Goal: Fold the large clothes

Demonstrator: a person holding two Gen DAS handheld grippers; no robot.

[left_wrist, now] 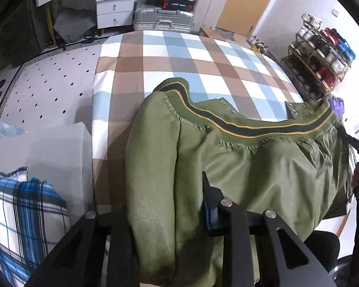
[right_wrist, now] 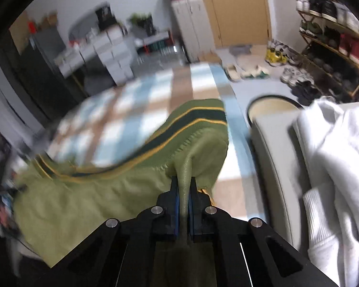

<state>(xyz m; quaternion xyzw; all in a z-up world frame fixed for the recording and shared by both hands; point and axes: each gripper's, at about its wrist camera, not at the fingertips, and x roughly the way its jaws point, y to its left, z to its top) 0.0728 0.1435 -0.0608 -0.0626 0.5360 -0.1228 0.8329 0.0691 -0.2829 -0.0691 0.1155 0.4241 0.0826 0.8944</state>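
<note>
Right wrist view: right gripper (right_wrist: 184, 186) clamped on green jacket (right_wrist: 103, 191) fold. Left gripper (left_wrist: 170, 205) pinches jacket bulk, ribbed hem (left_wrist: 251, 125) toward 1 o'clock, over checked sheet (left_wrist: 179, 55).

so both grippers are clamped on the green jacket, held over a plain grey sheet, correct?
Not the sheet. The left wrist view shows a blue, brown and white checked sheet. Both the left gripper and right gripper do clamp the green jacket.

Two close wrist views angled down, both sharing the green jacket (left_wrist: 251, 167) on checked bedspread (left_wrist: 179, 59).
</note>
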